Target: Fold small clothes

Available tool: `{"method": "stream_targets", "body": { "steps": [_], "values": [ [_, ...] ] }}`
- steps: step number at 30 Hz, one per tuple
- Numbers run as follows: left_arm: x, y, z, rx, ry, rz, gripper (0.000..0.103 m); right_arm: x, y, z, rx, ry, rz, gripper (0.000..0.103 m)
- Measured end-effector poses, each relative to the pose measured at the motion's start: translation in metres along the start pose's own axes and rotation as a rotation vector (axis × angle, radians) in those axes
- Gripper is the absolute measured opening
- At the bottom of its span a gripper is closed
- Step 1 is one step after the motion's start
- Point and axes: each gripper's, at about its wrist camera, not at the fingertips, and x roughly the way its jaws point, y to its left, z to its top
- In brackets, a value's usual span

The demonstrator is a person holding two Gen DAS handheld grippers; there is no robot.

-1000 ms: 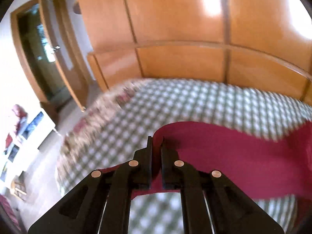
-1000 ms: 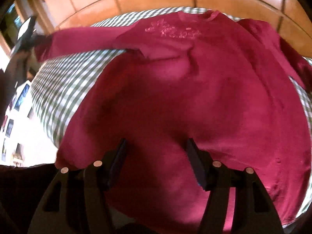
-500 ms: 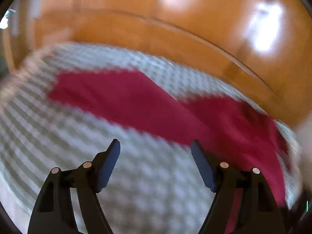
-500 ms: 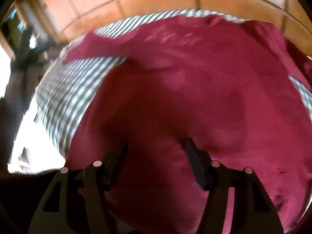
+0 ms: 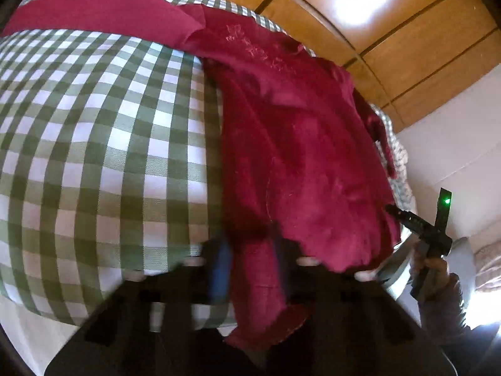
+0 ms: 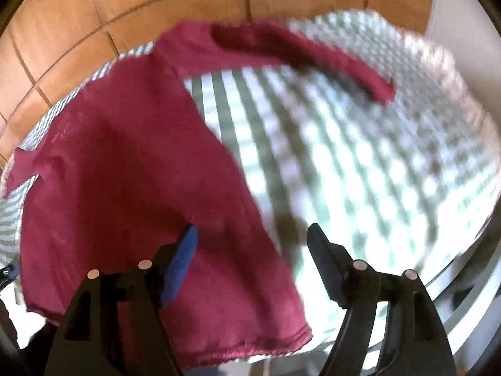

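Observation:
A dark red long-sleeved top (image 5: 291,144) lies spread on a green-and-white checked bedcover (image 5: 94,144). One sleeve (image 5: 94,9) stretches out to the far left. My left gripper (image 5: 250,266) is at the top's near left hem corner, its blurred fingers on either side of the cloth, narrowly apart. In the right wrist view the top (image 6: 125,169) fills the left, its other sleeve (image 6: 300,53) reaching right. My right gripper (image 6: 253,247) is open above the top's right hem edge and holds nothing. It also shows in the left wrist view (image 5: 419,232), at the far right.
A wooden panelled headboard (image 5: 391,31) runs behind the bed. A white wall (image 5: 454,156) is at the right. The bed's near edge (image 6: 454,282) drops off at the lower right of the right wrist view.
My left gripper let go of the left sleeve, leaving it laid out flat, and swung down to the near hem corner. My right gripper moved right to the hem's right edge.

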Motion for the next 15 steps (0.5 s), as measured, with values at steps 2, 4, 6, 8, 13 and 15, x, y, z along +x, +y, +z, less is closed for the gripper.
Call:
{"method": "stream_targets", "body": {
  "steps": [2,4,6,8,13,15],
  "values": [
    [-0.005,0.0,0.005,0.012,-0.022,0.033,0.003,-0.006,0.008,-0.004,-0.021,-0.022,0.007,0.033],
    [-0.017,0.004,0.006,0.013,-0.054,0.034,0.003,-0.016,0.018,-0.003,-0.042,-0.029,0.049,0.009],
    [-0.037,0.007,0.007,0.026,-0.088,0.044,0.002,-0.029,0.027,-0.006,-0.075,-0.041,0.098,0.008],
    [-0.052,0.008,0.005,0.045,-0.101,0.071,0.002,-0.049,0.043,-0.008,-0.133,-0.064,0.166,0.008],
    [-0.057,0.029,-0.027,0.017,-0.016,0.149,0.002,-0.057,0.059,-0.04,-0.292,0.01,0.161,0.007],
    [-0.049,0.033,-0.038,0.02,0.033,0.193,0.002,-0.045,0.054,-0.056,-0.309,0.077,0.121,0.007]
  ]
}}
